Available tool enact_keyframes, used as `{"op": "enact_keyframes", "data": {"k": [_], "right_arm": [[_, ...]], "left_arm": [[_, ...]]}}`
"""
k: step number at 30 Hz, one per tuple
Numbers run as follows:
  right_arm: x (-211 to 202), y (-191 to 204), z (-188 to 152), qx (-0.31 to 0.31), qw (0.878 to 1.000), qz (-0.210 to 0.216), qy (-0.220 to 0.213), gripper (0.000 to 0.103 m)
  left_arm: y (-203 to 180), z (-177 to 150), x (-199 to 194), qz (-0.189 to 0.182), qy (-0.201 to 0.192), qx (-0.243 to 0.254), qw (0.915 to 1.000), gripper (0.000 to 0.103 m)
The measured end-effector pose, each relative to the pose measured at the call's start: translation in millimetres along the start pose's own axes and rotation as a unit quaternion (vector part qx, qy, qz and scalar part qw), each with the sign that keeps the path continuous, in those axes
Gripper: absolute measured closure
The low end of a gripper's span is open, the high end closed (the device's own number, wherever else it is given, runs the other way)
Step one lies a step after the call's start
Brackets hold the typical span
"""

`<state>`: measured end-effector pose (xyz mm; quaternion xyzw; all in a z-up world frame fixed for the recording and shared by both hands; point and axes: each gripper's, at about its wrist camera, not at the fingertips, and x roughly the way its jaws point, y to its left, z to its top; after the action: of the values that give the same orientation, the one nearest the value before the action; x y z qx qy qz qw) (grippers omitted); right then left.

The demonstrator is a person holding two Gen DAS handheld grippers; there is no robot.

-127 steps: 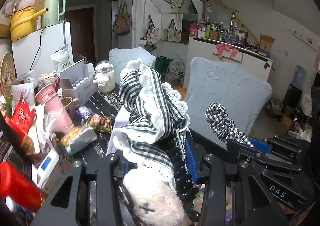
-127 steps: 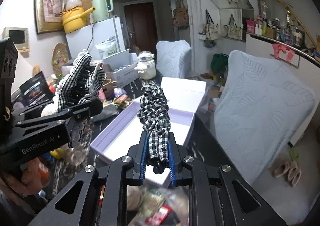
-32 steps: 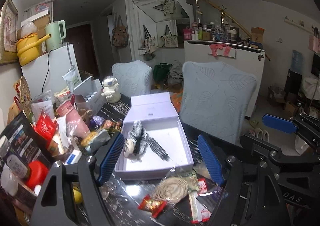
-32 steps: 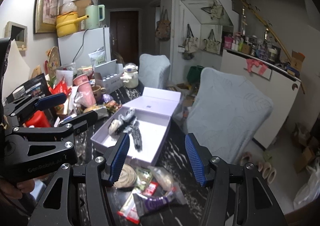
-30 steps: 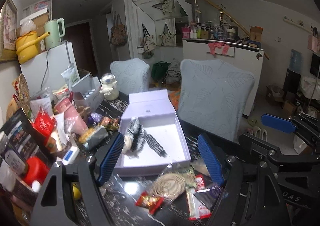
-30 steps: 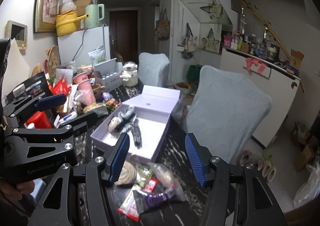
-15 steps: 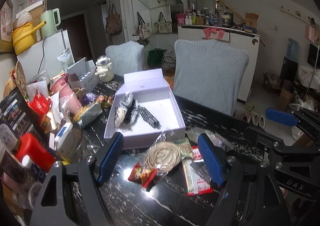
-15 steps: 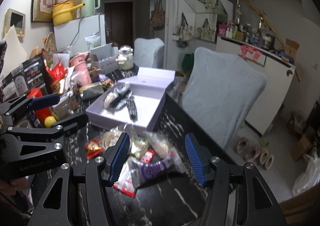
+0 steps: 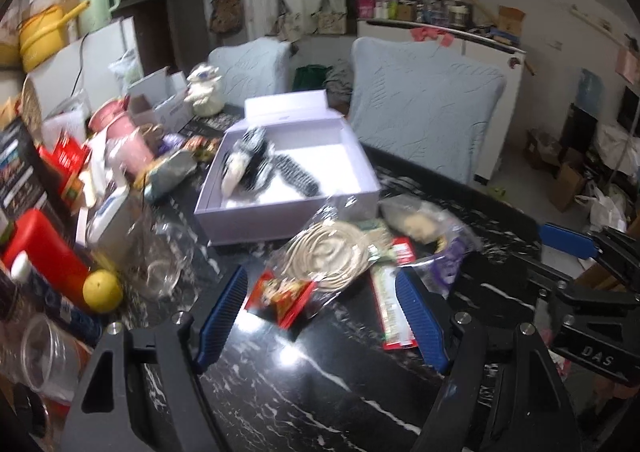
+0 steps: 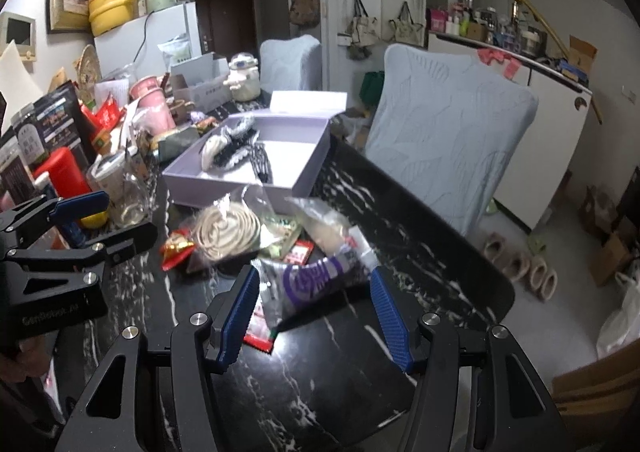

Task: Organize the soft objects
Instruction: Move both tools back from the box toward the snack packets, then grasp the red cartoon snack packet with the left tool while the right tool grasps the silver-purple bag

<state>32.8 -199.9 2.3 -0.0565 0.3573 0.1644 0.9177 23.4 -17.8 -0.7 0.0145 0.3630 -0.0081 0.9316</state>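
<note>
Left gripper (image 9: 320,312) and right gripper (image 10: 314,312): jaws apart, empty, above the black marble table (image 10: 328,380). Just ahead, snack packets (image 9: 280,294) and a bagged rope coil (image 9: 330,254). Beyond, in the open lilac box (image 9: 280,218): gingham soft toy (image 9: 246,162), gingham strip (image 9: 298,174) beside it.

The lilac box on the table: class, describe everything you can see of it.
The lilac box is a shallow rectangular tray, apparently card, white inside, its lid open and raised at the far end. It sits flat on the black marbled table. Inside lie checked fabric pieces. Clear snack packets lie against its near wall.
</note>
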Motion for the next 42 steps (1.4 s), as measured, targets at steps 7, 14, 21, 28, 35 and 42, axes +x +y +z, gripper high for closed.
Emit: {"op": "enact_keyframes", "data": {"k": [7,14,21,28,35,42], "right_arm": [[27,-4,-12,0.013,1.0,0.001,0.024,0.041],[51,-5,-14,0.02,0.999,0.009,0.044,0.041],[70,-11,-10,0.032,0.998,0.011,0.054,0.041],[80,-10,-6,0.041,0.997,0.016,0.056,0.041],[82,-12,-6,0.049,0.997,0.02,0.058,0.038],[83,-15,-9,0.064,0.996,0.017,0.066,0.038]], "left_arm": [[21,-13,34,-0.002,0.04,-0.036,0.9985,0.027],[46,-9,69,0.017,0.065,-0.075,0.9949,0.027],[60,-6,101,0.061,0.084,-0.102,0.9894,0.027],[65,-15,119,0.068,0.113,-0.113,0.9848,0.027],[65,-26,122,0.053,0.121,-0.104,0.9858,0.045],[58,-29,117,0.033,0.117,-0.087,0.9888,0.061]]}}
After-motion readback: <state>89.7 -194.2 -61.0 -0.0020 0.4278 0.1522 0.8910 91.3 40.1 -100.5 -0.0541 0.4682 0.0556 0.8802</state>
